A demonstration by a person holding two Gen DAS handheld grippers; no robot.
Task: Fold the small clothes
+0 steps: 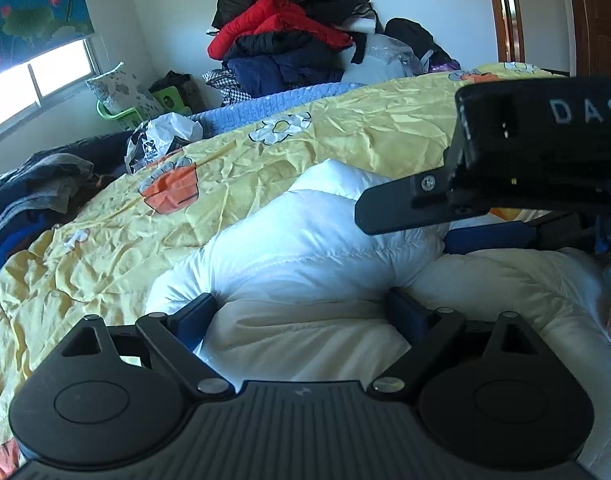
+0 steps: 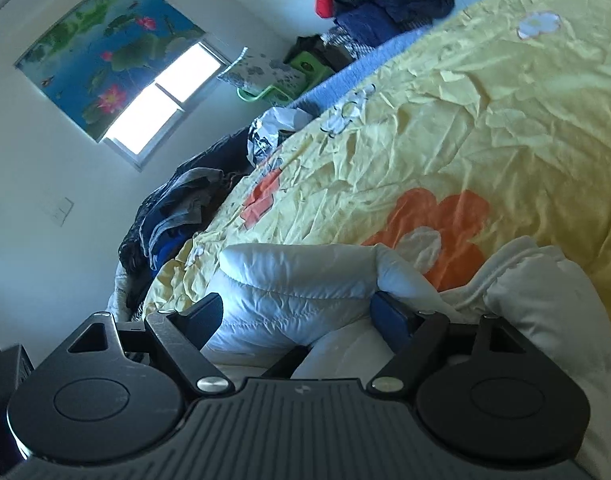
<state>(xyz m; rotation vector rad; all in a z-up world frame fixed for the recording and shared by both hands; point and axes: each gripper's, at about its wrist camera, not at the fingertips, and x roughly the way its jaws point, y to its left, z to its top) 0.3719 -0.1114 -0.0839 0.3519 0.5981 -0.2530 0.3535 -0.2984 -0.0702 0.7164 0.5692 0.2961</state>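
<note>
Both hand-held grippers, left (image 1: 301, 308) and right (image 2: 297, 312), gape wide around the puffy, bunched white quilted jacket (image 1: 305, 248).

Daylight floods from the overexposed, blown-out rectangular glass window (image 1: 33, 80) (image 2: 161, 100), leaving the crumpled yellow flowered bedsheet (image 1: 345, 136) (image 2: 485, 112) bright, the black foreground shadowed, both fisheye views strongly curved at edges and the right view slightly blurred.

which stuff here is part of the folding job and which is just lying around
Job:
white puffy quilted jacket
left hand-held gripper
right hand-held gripper

Lying about:
red padded coat on the dark clothes pile
crumpled white plastic bag
grey and blue clothes heap
</note>
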